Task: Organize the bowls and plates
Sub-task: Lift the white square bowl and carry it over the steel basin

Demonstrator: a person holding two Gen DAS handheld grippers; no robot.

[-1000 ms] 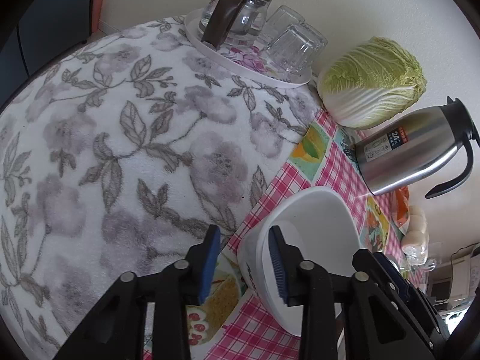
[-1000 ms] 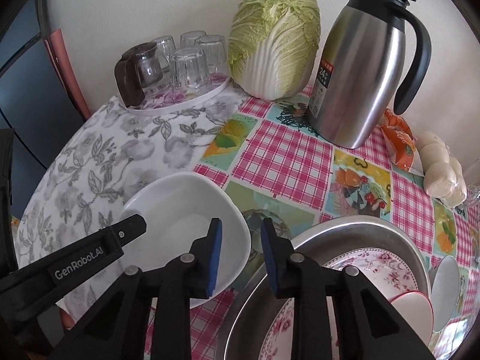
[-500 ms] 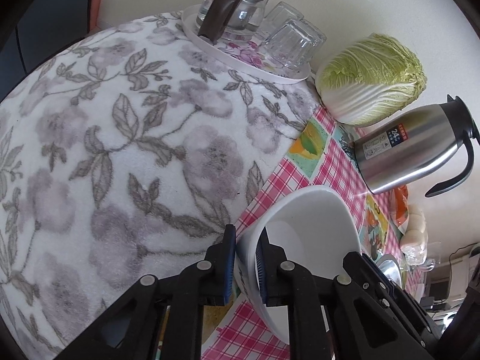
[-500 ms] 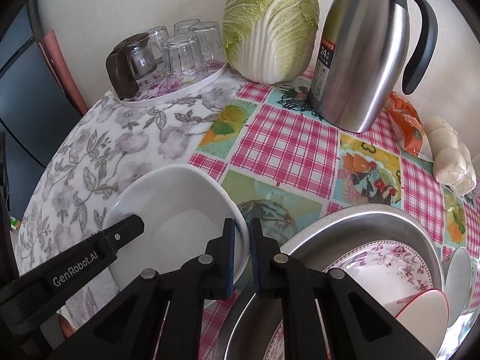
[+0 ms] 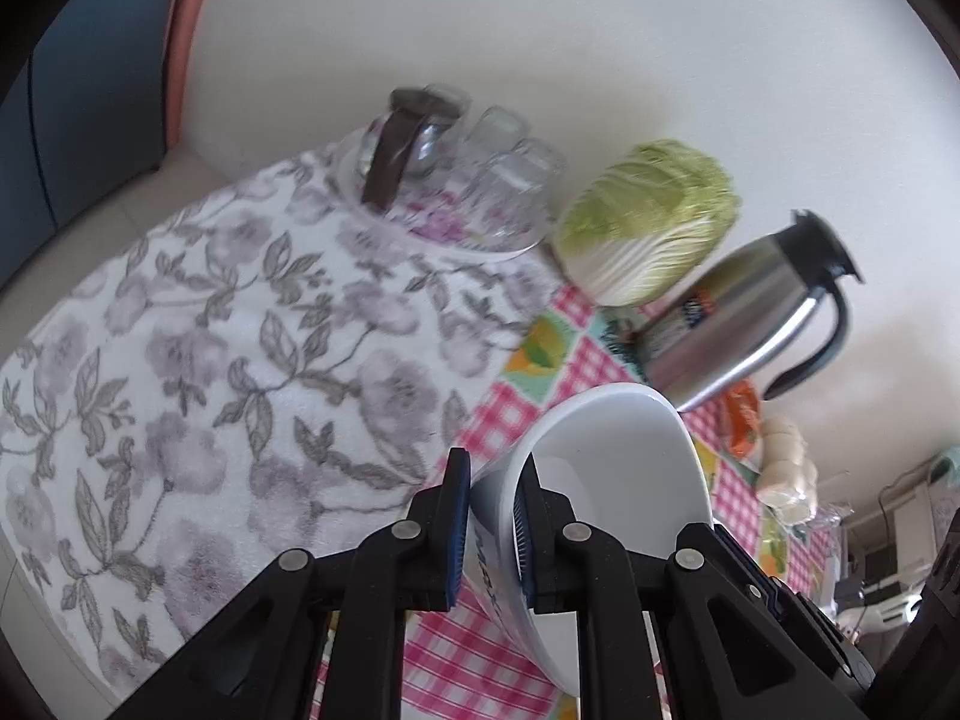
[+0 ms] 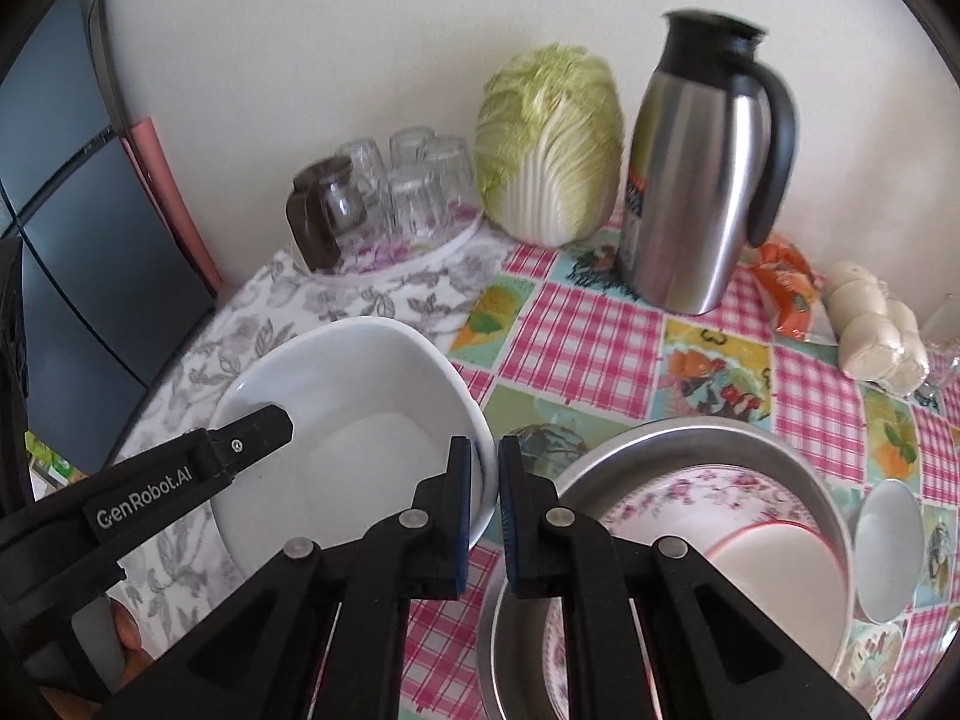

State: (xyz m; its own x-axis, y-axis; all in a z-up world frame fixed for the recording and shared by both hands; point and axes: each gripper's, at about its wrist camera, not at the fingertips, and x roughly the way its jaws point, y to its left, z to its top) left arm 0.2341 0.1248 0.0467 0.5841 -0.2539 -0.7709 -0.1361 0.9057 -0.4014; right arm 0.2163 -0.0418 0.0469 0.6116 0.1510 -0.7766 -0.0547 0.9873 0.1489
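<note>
Lifted clear of the tabletop (image 6: pixel 588 348) since a second ago: white bowl (image 6: pixel 360 420), both jaw pairs having just been closing onto its rim. Now pinched by left hand-held gripper (image 5: pixel 489 516) on the left rim, right hand-held gripper (image 6: pixel 483 498) on the right rim, above the floral cloth (image 5: pixel 210 360). Probably glazed ceramic: stiff, slick, breakable, fairly heavy; best gripped at opposite rims. Counted: one metal basin (image 6: pixel 690 438), near right, holding one floral plate (image 6: pixel 708 480) and one red-rimmed dish (image 6: pixel 774 570); one small dish (image 6: pixel 888 546) beside it.

White bowl (image 6: pixel 360 420), grey floral cloth (image 5: pixel 240 348), pink checked tablecloth (image 6: pixel 576 330)
</note>
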